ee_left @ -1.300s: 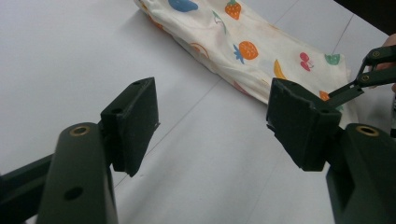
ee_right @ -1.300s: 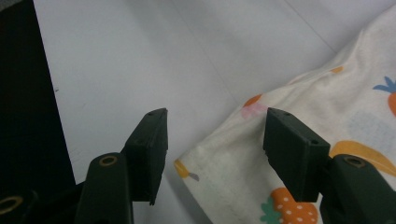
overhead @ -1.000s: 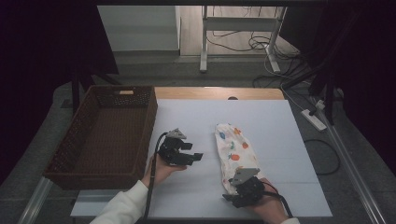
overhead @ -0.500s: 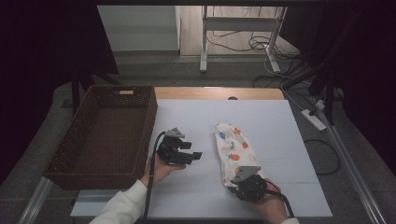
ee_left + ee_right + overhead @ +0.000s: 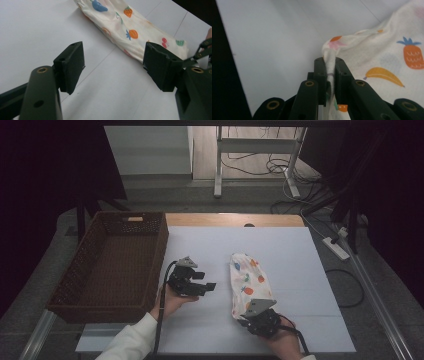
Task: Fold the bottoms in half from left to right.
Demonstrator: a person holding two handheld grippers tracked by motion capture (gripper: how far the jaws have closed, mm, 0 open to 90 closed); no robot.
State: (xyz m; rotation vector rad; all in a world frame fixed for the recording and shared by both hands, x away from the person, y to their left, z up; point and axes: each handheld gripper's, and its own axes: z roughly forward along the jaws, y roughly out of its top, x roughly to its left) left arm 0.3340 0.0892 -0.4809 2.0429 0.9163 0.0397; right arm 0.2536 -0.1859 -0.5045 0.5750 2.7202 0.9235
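We are gripping the fruit-print cloth (image 5: 246, 281) with our right gripper (image 5: 252, 317) at its near end, where it is lying lengthwise on the white counter (image 5: 290, 265), right of centre and well apart from the wicker basket (image 5: 117, 265) at the left edge; the jaws have just been closing, and they are now pinching a raised fold of the fabric between them, so we judge that we are taking hold of a corner in order to lift or fold the piece; our left gripper (image 5: 207, 286) is hovering just left of the cloth with its jaws standing wide and nothing between them, pointing toward the cloth's long edge, probably waiting so that it can take a second hold once the first one is sure; the basket is sitting open and close by, which suggests to us that the cloth may be heading there

The high view is giving us the layout: both hands coming in from below, the cloth between them, the basket beside the left forearm; but there the right gripper's body is covering the grip itself; the right gripper view is showing the pinch plainly, the fabric (image 5: 387, 62) bunching up into a narrow ridge between the two pads (image 5: 320, 75); the left gripper view is showing the open gap, the bare counter (image 5: 37, 32) under it, and the printed strawberries and cherries on the cloth (image 5: 130, 27) lying beyond the jaws, not yet touched
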